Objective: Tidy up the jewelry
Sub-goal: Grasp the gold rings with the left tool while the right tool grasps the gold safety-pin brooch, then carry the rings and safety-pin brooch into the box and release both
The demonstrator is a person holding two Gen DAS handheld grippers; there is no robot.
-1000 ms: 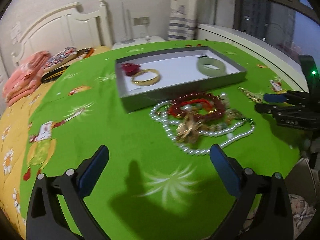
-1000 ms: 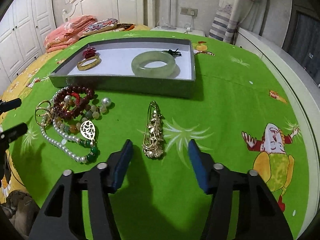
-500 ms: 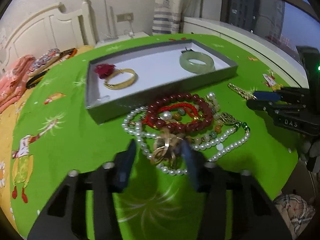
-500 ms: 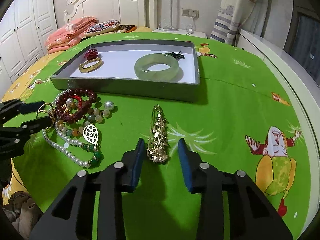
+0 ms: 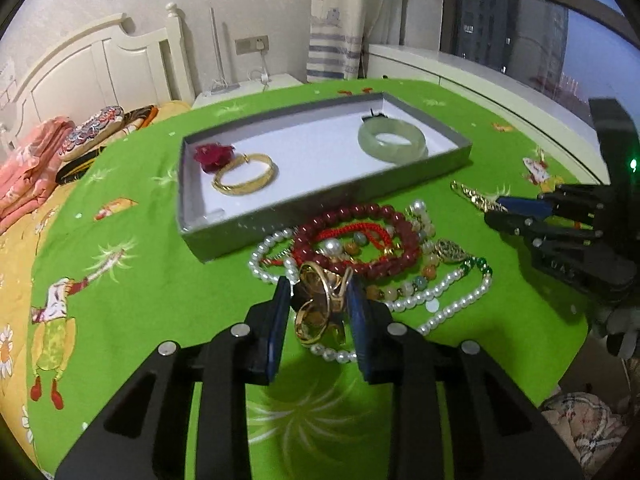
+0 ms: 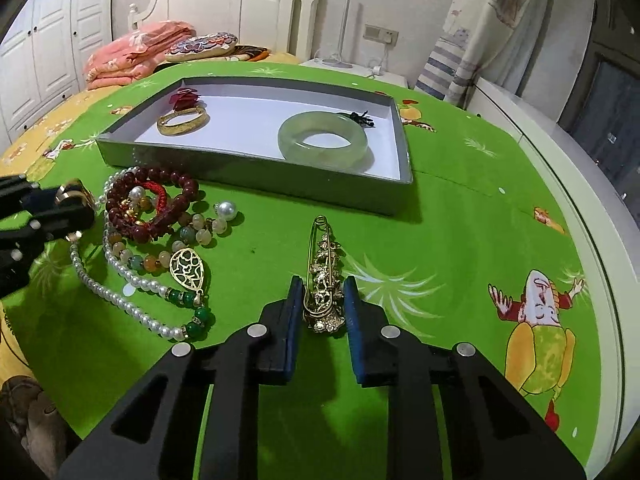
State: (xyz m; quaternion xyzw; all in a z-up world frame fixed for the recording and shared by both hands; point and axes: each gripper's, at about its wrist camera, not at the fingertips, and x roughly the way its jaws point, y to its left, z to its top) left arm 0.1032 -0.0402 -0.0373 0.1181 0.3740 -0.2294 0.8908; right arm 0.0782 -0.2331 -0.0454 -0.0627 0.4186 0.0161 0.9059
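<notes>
Gold rings and a gold brooch lie on green cloth — near a grey tray.

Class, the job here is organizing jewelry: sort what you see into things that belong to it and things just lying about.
Belongs to the job:
- grey tray
- jade bangle
- gold bangle
- gold rings, between the left gripper pads
- gold brooch, between the right gripper pads
- pearl necklace
- red bead bracelet

Just lying about:
- pink folded blanket
- patterned cushion
- striped curtain
</notes>
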